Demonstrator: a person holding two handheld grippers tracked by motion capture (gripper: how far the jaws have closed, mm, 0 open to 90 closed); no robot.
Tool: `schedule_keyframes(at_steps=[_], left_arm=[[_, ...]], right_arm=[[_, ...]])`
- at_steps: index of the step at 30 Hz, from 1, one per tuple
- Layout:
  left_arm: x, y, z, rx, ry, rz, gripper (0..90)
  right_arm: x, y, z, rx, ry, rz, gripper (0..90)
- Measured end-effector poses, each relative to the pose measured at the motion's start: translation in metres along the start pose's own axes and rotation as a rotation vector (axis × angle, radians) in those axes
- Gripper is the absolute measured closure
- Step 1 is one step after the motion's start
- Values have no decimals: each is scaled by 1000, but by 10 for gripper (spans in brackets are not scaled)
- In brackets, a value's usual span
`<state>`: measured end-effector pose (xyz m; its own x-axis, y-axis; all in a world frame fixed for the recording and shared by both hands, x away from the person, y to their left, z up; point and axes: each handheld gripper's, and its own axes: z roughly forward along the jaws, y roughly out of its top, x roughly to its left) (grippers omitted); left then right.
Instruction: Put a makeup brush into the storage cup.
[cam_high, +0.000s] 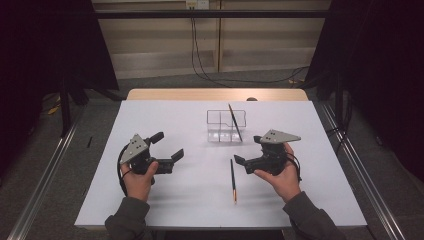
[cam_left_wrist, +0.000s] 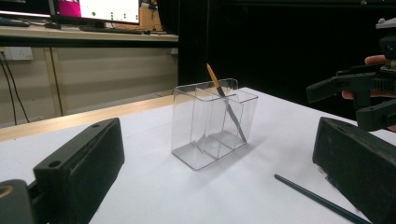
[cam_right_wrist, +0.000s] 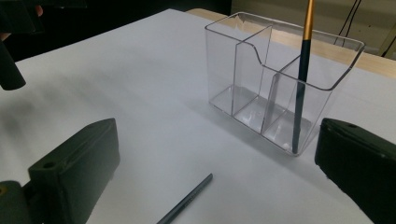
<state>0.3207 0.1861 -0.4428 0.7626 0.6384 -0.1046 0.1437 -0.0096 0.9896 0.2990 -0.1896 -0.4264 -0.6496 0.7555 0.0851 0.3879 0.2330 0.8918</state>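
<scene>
Blk tools (cam_high: 167, 148), grey plates, olive sleeves (cam_high: 127, 220)

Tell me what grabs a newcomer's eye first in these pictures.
A clear plastic three-compartment holder stands mid-table on the white tabletop, with a dark pencil with an orange end leaning in one end compartment. A second dark pencil lies flat in front, between the open left tongs and right tongs.

Dark pencil (cam_high: 233, 180), lying flat, lower centre; second pencil (cam_high: 234, 121) leaning in clear organiser (cam_high: 220, 131), centre frame.

Black cables (cam_high: 200, 55) trail across the floor (cam_high: 165, 82) behind the table (cam_high: 150, 210).
</scene>
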Motion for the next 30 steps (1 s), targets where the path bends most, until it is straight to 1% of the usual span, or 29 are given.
schedule_keyframes(at_steps=[1, 3, 5, 7, 10, 12, 15, 17, 19, 22, 24, 26, 28, 29, 30], left_arm=[[1, 0, 0, 9, -4, 8, 19], [1, 0, 0, 13, -4, 12, 19], [1, 0, 0, 11, -6, 11, 19], [0, 0, 0, 9, 2, -2, 19], [1, 0, 0, 8, 4, 4, 20], [1, 0, -1, 12, 1, 14, 20], [0, 0, 0, 13, 4, 0, 21], [0, 0, 0, 12, 5, 1, 21], [1, 0, -1, 11, 7, 7, 21], [2, 1, -1, 10, 6, 8, 22], [2, 0, -1, 12, 6, 9, 21], [3, 0, -2, 27, 6, 24, 22], [1, 0, -1, 15, 6, 3, 22], [1, 0, -1, 16, 6, 5, 22], [1, 0, 0, 18, 4, 8, 22]], right_arm=[[0, 0, 1, 11, 3, -5, 0], [1, 1, 3, 31, 8, 1, 0], [1, 1, 4, 38, 10, 4, 0], [2, 1, 5, 59, 11, -5, 0], [3, 0, 7, 98, 25, -10, 0], [3, -1, 8, 120, 33, -2, 0], [1, -2, 10, 161, 37, 10, 0], [1, -3, 12, 189, 39, 19, 0], [1, -3, 12, 195, 30, 13, 0], [2, -1, 13, 214, 42, 12, 0], [3, 0, 14, 233, 40, 6, 0], [4, 1, 15, 256, 37, -5, 0], [6, 1, 16, 280, 41, -9, 0], [7, 2, 17, 295, 36, -17, 1], [7, 1, 18, 305, 40, -19, 0]])
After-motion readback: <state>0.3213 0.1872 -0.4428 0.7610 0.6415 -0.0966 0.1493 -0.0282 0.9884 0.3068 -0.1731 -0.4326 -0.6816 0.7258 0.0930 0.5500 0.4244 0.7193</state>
